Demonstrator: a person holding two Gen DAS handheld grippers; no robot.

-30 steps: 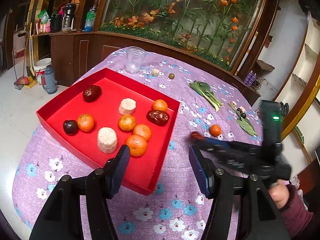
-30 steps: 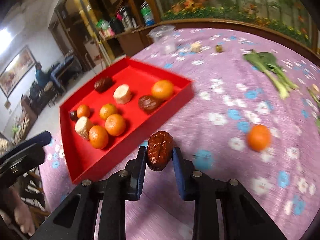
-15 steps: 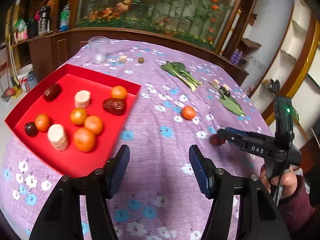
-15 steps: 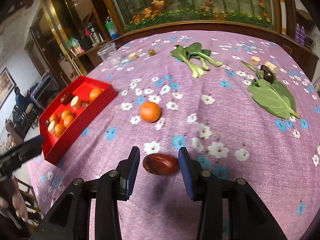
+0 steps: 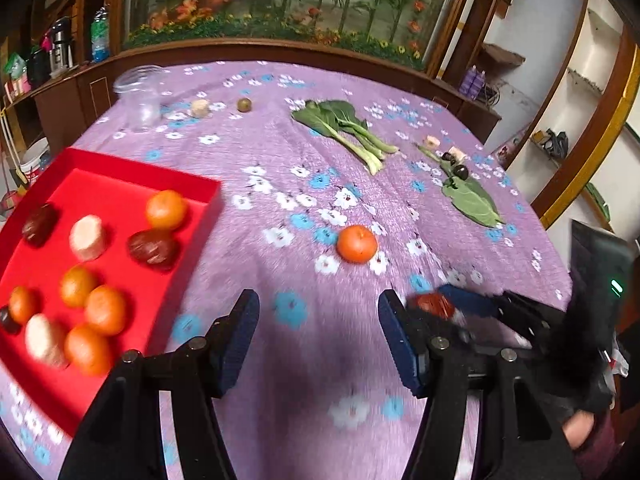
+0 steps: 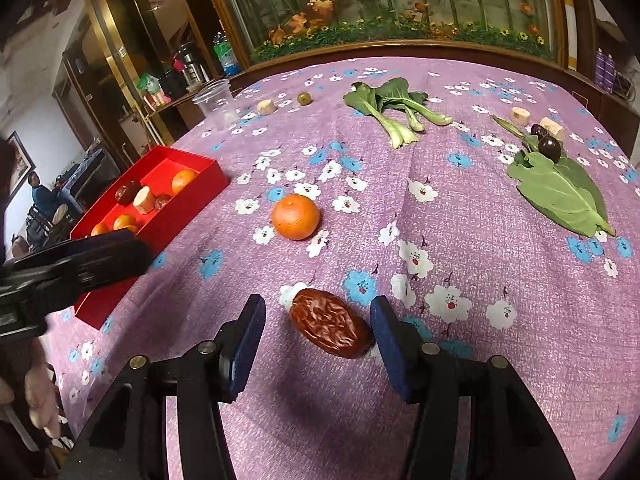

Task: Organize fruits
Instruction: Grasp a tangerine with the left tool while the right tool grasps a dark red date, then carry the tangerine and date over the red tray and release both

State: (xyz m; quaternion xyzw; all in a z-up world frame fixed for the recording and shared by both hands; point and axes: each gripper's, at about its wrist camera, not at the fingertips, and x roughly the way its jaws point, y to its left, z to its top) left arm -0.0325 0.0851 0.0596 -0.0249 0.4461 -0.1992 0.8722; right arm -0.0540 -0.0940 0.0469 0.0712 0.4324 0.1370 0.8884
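A wrinkled red date [image 6: 330, 324] lies on the purple flowered cloth between the jaws of my right gripper [image 6: 318, 320]. The jaws are opening and the left pad stands clear of the date. In the left wrist view the same date [image 5: 434, 305] shows at the tip of that gripper, low on the right. My left gripper [image 5: 317, 316] hangs open and empty over bare cloth. A loose tangerine [image 5: 357, 243] [image 6: 296, 216] sits just beyond both grippers. The red tray [image 5: 112, 192] [image 6: 188, 208] on the left holds several tangerines, dates and pale fruit chunks.
Bok choy [image 6: 396, 108] lies at the back middle. A big green leaf [image 6: 560, 192] with a dark plum [image 6: 549, 147] and pale chunks lies at the right. A clear plastic cup [image 5: 138, 98], a pale chunk and a small green fruit [image 5: 244, 105] stand at the back left.
My right gripper carried the date from beside the tray out to the right, set it on the cloth and opened around it. My left gripper swung right, away from the tray.
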